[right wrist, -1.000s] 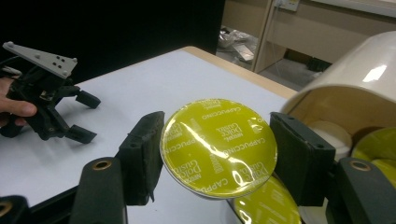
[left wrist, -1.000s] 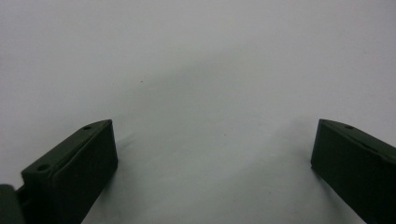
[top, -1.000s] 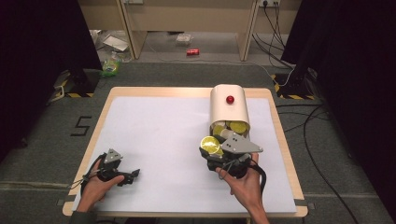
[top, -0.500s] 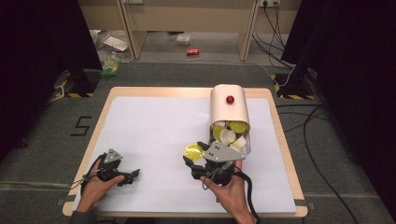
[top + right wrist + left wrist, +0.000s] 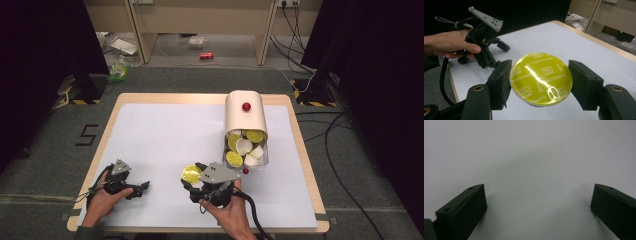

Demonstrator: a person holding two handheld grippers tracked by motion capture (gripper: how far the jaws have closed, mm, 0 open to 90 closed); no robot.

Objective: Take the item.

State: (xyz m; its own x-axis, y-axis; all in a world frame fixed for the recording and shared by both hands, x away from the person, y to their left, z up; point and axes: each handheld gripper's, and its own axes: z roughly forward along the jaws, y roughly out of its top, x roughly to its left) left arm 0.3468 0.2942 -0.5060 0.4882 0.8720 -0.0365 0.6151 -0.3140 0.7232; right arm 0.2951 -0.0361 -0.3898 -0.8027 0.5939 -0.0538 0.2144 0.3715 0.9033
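Observation:
A yellow foil-topped coffee capsule (image 5: 541, 78) printed "Cappuccino" sits between the two black jaws of my right gripper (image 5: 540, 81), which is shut on it. In the high view the capsule (image 5: 190, 173) and right gripper (image 5: 193, 179) are at the near middle of the white table, left of a jar. That jar (image 5: 245, 116) lies on its side, cream-coloured with a red knob, and its clear mouth (image 5: 246, 148) holds several yellow and white capsules. My left gripper (image 5: 144, 186) rests at the near left, jaws wide apart over bare table (image 5: 537, 205), and it is open.
The white table top (image 5: 165, 135) has a wooden rim. A small red bead (image 5: 245, 171) lies by the jar's mouth. In the right gripper view the left hand and its gripper (image 5: 485, 37) are across the table. Cables (image 5: 330, 135) trail on the floor at right.
My right gripper has carried the yellow capsule left and down, away from the jar's mouth toward the near middle of the table. The left gripper has stayed put.

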